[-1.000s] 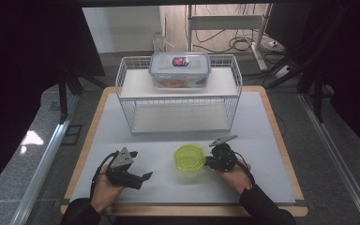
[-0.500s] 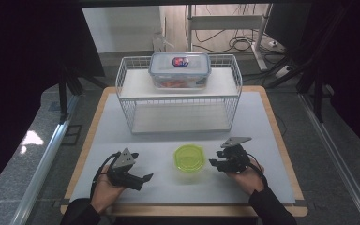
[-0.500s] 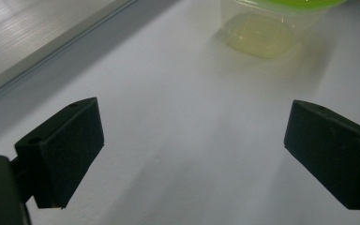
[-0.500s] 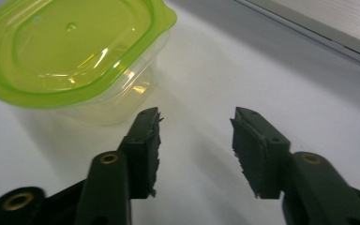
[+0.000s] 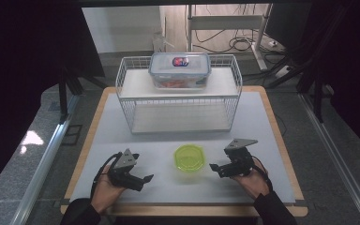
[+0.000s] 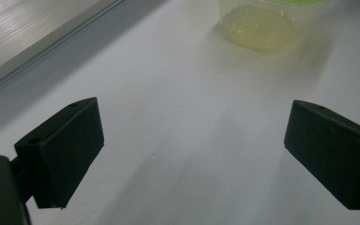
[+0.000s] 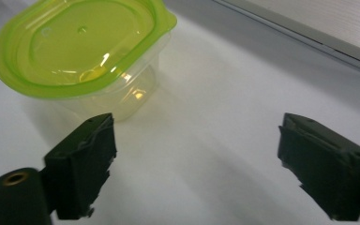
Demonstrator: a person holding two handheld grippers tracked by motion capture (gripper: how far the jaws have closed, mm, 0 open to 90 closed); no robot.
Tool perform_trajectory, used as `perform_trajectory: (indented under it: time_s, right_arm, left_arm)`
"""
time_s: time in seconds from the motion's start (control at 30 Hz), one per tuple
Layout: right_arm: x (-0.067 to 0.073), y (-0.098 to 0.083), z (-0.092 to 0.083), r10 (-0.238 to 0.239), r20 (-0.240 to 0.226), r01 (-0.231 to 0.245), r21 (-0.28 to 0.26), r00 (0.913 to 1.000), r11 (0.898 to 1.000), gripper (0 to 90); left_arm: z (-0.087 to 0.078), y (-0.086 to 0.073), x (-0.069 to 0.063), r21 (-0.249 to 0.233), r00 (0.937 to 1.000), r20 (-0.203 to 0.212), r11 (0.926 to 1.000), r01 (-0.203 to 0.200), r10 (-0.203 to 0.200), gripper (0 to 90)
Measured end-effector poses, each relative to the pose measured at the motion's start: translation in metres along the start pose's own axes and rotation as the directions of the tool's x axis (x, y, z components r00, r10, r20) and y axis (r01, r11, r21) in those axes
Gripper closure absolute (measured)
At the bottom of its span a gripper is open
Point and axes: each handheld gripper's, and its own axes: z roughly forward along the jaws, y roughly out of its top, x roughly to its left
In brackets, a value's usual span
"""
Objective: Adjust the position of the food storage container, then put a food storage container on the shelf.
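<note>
**Both hand-held grippers released, green-lidded tub sits between them**

- Small clear tub with green lid [image 5: 190, 157] stands upright near the front edge of the counter [image 5: 262, 122], roughly centred. Lid is on. Through the lid and wall it looks empty; a faint yellowish tint, can't tell more.
- Left hand-held gripper [image 5: 143, 179] is near the front-left corner, jaws wide apart, nothing between them, well apart from the tub. In the left gripper view the tub's base [image 6: 258, 28] shows ahead, beyond the jaws.
- Right hand-held gripper [image 5: 215, 168] is near the tub's right side, jaws spread, gripping nothing, not touching it. In the right gripper view the tub [image 7: 82, 51] sits ahead and left of the jaw gap.
- White wire rack [image 5: 131, 112] stands across the back half of the counter. On its top shelf: a clear rectangular box with a clip-on lid [image 5: 179, 70], closed, something reddish-orange inside; contents too blurred to identify.
</note>
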Motion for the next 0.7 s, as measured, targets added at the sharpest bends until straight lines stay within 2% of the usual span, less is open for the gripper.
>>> perform_trajectory:
  time_s: [0.03,0.1,0.2,0.37,0.53,0.7]
  right_arm:
    - [0.001,0.000,0.001,-0.003,-0.013,0.003,0.002,0.9999,1.000,4.4]
    - [0.003,0.001,0.003,-0.016,-0.003,0.016,0.008,0.9999,1.000,0.3]
    - [0.004,0.002,0.003,-0.022,0.009,0.022,0.003,0.9997,1.000,0.0]
    - [0.006,0.008,0.001,0.003,-0.008,-0.003,-0.032,1.0000,0.999,0.0]
    - [0.009,0.014,0.002,0.002,-0.028,-0.003,-0.019,0.9996,1.000,0.0]
    - [0.011,0.022,0.003,0.038,-0.064,-0.038,-0.002,0.9972,0.999,1.5]
  left_arm:
    - [0.000,0.000,0.000,0.000,1.0000,-0.001,1.0000,-0.001,0.001,5.1]
    - [0.000,0.000,0.000,0.001,1.0000,0.000,1.0000,0.000,0.000,5.1]
    - [0.000,0.000,0.001,0.001,1.0000,0.000,1.0000,0.001,-0.001,5.1]
    - [0.000,0.000,0.000,0.000,1.0000,0.000,1.0000,-0.001,0.001,5.1]
    - [0.001,0.000,0.000,0.000,1.0000,-0.001,1.0000,-0.001,0.001,5.1]
    - [0.001,0.000,0.000,0.000,1.0000,-0.002,1.0000,-0.002,0.002,5.1]
